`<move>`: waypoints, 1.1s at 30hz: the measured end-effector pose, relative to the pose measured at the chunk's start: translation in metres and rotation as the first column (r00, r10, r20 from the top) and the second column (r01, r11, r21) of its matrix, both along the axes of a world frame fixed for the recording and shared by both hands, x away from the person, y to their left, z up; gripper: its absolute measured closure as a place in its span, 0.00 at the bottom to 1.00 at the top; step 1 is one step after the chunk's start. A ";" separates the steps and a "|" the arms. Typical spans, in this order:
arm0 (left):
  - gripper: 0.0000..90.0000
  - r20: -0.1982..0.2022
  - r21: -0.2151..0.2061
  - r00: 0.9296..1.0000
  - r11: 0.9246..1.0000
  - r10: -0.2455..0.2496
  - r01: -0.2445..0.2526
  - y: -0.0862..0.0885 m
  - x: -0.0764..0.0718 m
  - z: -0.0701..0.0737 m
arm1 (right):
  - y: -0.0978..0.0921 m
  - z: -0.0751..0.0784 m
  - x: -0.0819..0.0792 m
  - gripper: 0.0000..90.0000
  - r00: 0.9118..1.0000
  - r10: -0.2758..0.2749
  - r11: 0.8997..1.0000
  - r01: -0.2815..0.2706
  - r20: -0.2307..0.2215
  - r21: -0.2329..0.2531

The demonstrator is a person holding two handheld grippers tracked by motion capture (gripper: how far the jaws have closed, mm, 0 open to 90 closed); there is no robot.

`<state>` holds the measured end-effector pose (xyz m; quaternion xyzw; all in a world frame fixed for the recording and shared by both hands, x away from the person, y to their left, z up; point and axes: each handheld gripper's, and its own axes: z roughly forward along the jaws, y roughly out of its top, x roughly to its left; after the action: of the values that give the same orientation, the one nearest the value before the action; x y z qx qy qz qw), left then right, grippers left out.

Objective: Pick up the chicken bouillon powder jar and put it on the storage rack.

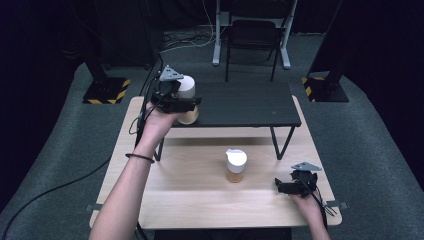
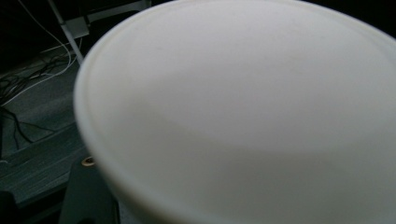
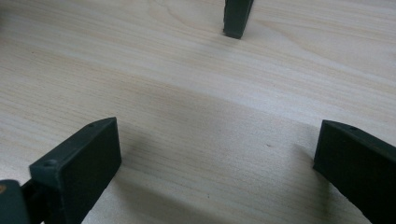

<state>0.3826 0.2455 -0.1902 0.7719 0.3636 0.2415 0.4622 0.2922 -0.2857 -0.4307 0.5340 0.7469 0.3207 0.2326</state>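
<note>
The white lid (image 2: 243, 116) of a jar sits directly against the left gripper's camera, blurred, with the dark shelf (image 2: 88, 196) below it. In the high view, this jar (image 1: 187, 102) has a white cap over an amber body and stands on the shelf's (image 1: 240, 105) front-left corner. The left gripper (image 1: 175, 100) is at the jar, its black body across the jar's middle; whether the jaws are clamped on the jar cannot be determined. The left hand (image 1: 157, 120) holds the gripper from the near side, with a dark band on the wrist.

A second jar (image 1: 235, 165), also white-capped and amber, stands upright on the counter (image 1: 200, 200), near its centre, in front of the shelf and well apart from both grippers.

The right gripper (image 1: 295, 184) rests low at the counter's near-right corner, held by the right hand (image 1: 307, 205). In the right gripper view its jaws stand wide apart with nothing between them, over bare light wood (image 3: 196, 116). One dark shelf leg (image 3: 237, 17) meets the counter ahead of them.

The shelf is a low black platform on thin legs, set along the counter's far edge. Beyond the counter, a dark chair (image 1: 252, 35) stands on grey carpet.
</note>
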 end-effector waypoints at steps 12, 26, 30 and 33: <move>0.38 -0.029 0.010 0.997 0.998 0.069 -0.069 -0.016 0.027 -0.006 | 0.000 0.000 0.000 0.00 1.000 0.004 1.000 -0.004 0.000 -0.001; 0.32 -0.065 0.024 0.995 0.997 0.081 -0.080 -0.017 0.032 -0.003 | -0.001 0.000 0.000 0.00 1.000 0.004 1.000 -0.004 0.000 -0.001; 0.20 -0.070 0.008 0.995 0.997 0.075 -0.075 -0.011 0.029 -0.002 | -0.001 0.000 0.000 0.00 1.000 0.004 1.000 -0.004 0.000 0.000; 0.15 -0.074 -0.006 0.994 0.997 0.080 -0.081 -0.005 0.025 -0.002 | -0.001 0.000 0.000 0.00 1.000 0.004 1.000 -0.004 0.001 -0.001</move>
<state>0.4076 0.2408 -0.1925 0.7629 0.4123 0.2298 0.4418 0.2926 -0.2863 -0.4308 0.5322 0.7481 0.3211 0.2323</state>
